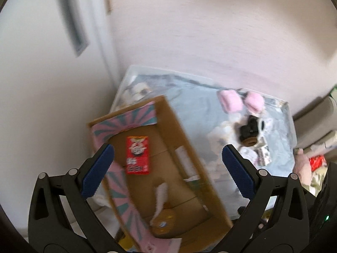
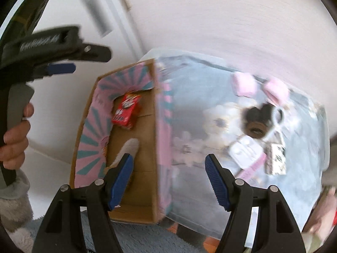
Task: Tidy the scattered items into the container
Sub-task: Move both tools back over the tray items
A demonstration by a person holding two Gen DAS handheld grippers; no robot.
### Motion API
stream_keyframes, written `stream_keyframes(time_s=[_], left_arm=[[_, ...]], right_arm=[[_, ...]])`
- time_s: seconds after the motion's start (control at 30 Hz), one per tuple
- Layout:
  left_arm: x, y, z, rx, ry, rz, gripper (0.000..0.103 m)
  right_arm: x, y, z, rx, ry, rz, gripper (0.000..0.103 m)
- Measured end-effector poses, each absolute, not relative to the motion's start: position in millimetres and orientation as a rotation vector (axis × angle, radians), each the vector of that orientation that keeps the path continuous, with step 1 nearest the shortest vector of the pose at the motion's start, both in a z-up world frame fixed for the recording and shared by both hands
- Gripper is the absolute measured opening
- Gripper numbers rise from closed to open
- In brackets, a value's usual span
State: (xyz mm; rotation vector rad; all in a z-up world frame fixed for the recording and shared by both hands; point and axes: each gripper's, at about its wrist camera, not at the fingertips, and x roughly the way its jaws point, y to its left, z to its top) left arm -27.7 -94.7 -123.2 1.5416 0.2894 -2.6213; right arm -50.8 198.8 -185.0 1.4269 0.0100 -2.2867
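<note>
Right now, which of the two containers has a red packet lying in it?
The open cardboard box with the pink and teal striped flaps: the red packet lies on its brown floor. The clear plastic bin beside it holds none in view.

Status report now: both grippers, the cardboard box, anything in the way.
Left gripper and right gripper: jaws open, empty. Cardboard box open, red packet inside, beside clear plastic bin. Nothing in the way.
</note>
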Motion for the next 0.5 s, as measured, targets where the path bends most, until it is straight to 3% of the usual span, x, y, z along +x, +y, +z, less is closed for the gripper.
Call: stream_keyframes(time_s=[0.5], left_arm=[[-49,8,-132,1.699,0.067,-2.745,0.102]], right_arm=[[-39,338,-171,1.519,-0.192,-2.53,0.067]])
